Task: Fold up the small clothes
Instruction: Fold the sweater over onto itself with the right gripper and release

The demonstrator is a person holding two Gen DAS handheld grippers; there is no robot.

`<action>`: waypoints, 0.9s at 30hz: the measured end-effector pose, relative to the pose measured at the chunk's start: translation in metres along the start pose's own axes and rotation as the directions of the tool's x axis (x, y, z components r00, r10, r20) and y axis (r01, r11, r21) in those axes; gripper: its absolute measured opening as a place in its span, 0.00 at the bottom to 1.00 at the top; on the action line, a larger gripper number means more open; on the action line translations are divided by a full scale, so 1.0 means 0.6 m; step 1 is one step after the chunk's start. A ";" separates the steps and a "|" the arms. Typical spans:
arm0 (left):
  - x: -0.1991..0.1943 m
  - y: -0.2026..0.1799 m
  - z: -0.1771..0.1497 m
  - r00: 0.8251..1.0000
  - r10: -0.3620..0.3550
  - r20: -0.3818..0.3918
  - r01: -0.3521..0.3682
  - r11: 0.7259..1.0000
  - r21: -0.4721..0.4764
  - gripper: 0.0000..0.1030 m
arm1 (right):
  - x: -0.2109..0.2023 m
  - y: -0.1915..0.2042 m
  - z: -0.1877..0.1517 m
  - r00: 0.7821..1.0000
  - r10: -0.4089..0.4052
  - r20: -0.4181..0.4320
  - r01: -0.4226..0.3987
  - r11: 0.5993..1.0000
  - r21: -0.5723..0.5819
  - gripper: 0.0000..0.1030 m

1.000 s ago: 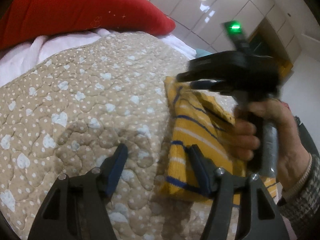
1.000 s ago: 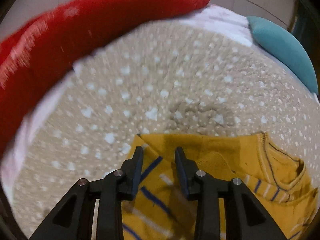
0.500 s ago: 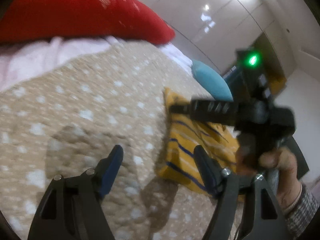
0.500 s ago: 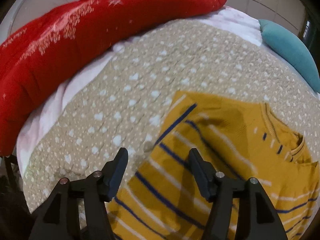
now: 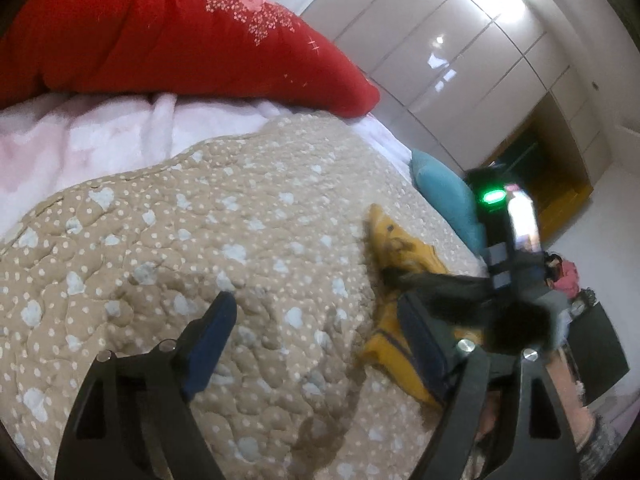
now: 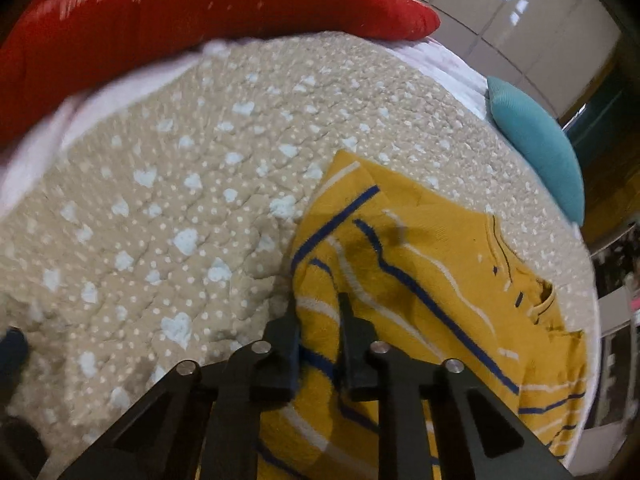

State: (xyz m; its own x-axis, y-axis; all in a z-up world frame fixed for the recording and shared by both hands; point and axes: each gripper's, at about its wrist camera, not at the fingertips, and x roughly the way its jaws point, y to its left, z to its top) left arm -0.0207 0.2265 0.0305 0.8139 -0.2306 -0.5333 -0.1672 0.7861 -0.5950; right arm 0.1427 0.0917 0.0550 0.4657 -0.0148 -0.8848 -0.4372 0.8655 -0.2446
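Yellow striped sweater (image 6: pixel 420 280) bunches between closing right fingers (image 6: pixel 356 340); opening left fingers (image 5: pixel 212 336) straddle bare quilt (image 5: pixel 240 240)

The bed (image 6: pixel 168 216) was spread with a beige quilt dotted in pale hearts. Across its far edge ran a long red pillow (image 6: pixel 200 12), a white sheet (image 5: pixel 100 136) showing beneath. On the quilt lay the yellow striped sweater (image 6: pixel 432 264), spread flat, and past it at the edge sat a teal cushion (image 6: pixel 536 148).
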 end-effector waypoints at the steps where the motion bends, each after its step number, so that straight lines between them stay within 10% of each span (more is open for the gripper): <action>1: 0.001 -0.003 -0.003 1.000 0.016 0.005 -0.016 1.000 0.011 0.79 | -0.016 -0.020 -0.002 0.999 0.041 0.019 -0.042 0.998 0.036 0.14; 6: 0.003 -0.030 -0.021 0.996 0.088 -0.006 -0.087 0.991 0.100 0.79 | -0.109 -0.165 -0.029 0.967 0.179 0.180 -0.217 0.952 0.216 0.13; 9: -0.001 -0.062 -0.030 0.998 0.019 -0.061 -0.012 0.994 0.111 0.79 | -0.161 -0.295 -0.095 0.941 0.189 0.282 -0.280 0.900 0.333 0.13; 16: 0.004 -0.220 -0.082 0.991 -0.019 -0.134 0.065 0.935 0.350 0.79 | -0.142 -0.565 -0.376 0.930 0.141 0.340 -0.338 0.692 0.638 0.13; 22: 0.035 -0.318 -0.138 0.976 0.003 -0.218 0.101 0.880 0.464 0.79 | -0.074 -0.644 -0.537 0.877 0.238 0.417 -0.481 0.452 0.752 0.31; 27: 0.038 -0.356 -0.163 0.972 0.014 -0.235 0.110 0.856 0.505 0.79 | -0.129 -0.673 -0.572 0.867 0.163 0.471 -0.491 0.445 0.749 0.32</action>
State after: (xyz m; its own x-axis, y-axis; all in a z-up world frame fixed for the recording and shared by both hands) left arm -0.0208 -0.0028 0.0863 0.6577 -0.3480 -0.6681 0.2278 0.9372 -0.2640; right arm 0.0192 -0.4285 0.0864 0.6951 0.3641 -0.6199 0.1535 0.7672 0.6227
